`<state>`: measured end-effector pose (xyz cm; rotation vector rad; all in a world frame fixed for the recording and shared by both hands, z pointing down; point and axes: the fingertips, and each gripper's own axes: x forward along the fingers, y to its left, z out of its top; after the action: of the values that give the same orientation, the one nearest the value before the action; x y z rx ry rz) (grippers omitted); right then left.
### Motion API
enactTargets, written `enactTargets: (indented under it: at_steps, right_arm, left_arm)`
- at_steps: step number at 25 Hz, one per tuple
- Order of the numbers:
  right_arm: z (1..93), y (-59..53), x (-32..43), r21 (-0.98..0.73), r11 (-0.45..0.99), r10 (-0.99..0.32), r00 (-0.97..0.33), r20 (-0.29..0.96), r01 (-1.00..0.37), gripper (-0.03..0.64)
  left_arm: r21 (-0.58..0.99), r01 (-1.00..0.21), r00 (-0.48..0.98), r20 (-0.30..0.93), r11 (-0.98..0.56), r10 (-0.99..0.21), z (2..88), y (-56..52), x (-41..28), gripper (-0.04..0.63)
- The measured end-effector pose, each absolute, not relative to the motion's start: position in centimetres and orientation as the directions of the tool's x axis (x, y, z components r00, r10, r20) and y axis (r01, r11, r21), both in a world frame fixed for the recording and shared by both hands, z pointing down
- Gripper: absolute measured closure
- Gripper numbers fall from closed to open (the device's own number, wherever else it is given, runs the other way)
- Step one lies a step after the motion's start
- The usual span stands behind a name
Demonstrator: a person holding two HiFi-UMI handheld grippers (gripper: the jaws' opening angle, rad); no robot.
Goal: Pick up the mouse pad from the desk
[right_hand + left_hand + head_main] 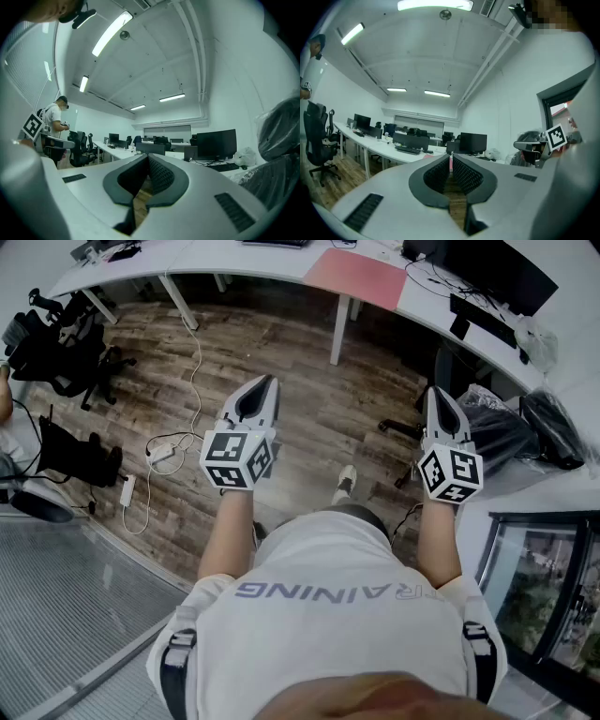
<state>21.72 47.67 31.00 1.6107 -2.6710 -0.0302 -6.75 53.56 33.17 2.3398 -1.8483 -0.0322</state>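
Note:
A pink mouse pad point(356, 277) lies flat on the white desk point(234, 261) at the far side of the room, well ahead of both grippers. My left gripper point(269, 381) is held level over the wood floor, its jaws shut and empty. My right gripper point(435, 390) is level too, shut with nothing in it. In the left gripper view the gripper point(451, 158) points at the desk, and a sliver of the pink mouse pad point(451, 163) shows past its tips. In the right gripper view the gripper point(148, 156) faces rows of desks and monitors.
A black monitor point(497, 268) and keyboard point(483, 320) sit on the desk right of the pad. Black office chairs point(61, 343) stand at the left, a power strip and cables point(164, 451) lie on the floor. Black bags point(525, 427) sit at the right. Another person point(55, 123) stands far left.

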Motion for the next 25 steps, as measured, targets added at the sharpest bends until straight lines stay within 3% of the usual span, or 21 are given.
enactTargets:
  at_steps: [25]
  right_arm:
    - [32.4, 46.8, 20.6, -0.065, 0.459, -0.887, -0.461, 0.015, -0.886, 0.594]
  left_arm:
    - [0.147, -0.961, 0.250, 0.111, -0.233, -0.962, 34.4, 53.2, -8.2, 0.549]
